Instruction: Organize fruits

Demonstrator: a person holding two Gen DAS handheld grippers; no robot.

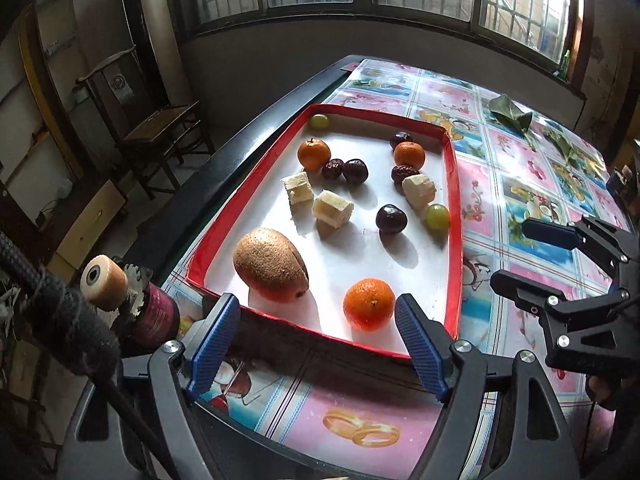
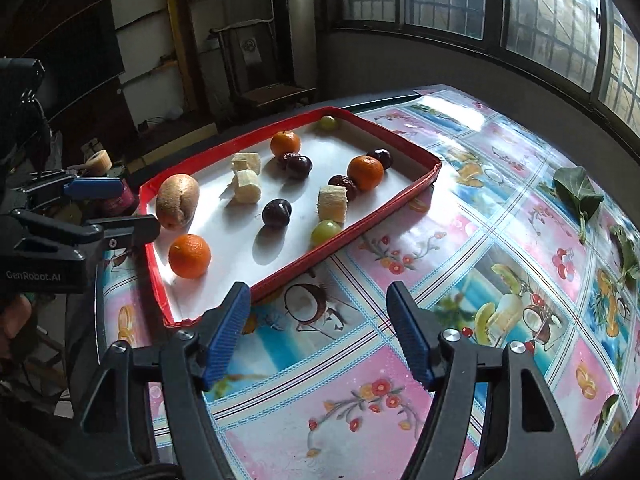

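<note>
A red-rimmed white tray (image 1: pixel 452 216) (image 2: pixel 384 208) holds mixed fruit: a brown kiwi (image 1: pixel 271 265) (image 2: pixel 177 201), three oranges, the nearest (image 1: pixel 369 303) (image 2: pixel 189 256), dark plums (image 1: pixel 391 219) (image 2: pixel 277 212), red dates, two green grapes (image 1: pixel 437 216) (image 2: pixel 325 230) and pale banana chunks (image 1: pixel 333 209) (image 2: pixel 247 186). My left gripper (image 1: pixel 318 312) is open and empty at the tray's near rim, by the nearest orange. My right gripper (image 2: pixel 318 300) is open and empty over the tablecloth beside the tray's right rim; it also shows in the left wrist view (image 1: pixel 510 252).
The flowered tablecloth (image 2: pixel 480 240) covers the table. Green leaves (image 2: pixel 578 194) (image 1: pixel 510 114) lie at the far right. A tape roll (image 1: pixel 103 282) and a dark red can (image 1: pixel 156 316) sit off the tray's near left corner. A wooden chair (image 1: pixel 156 128) stands beyond the table edge.
</note>
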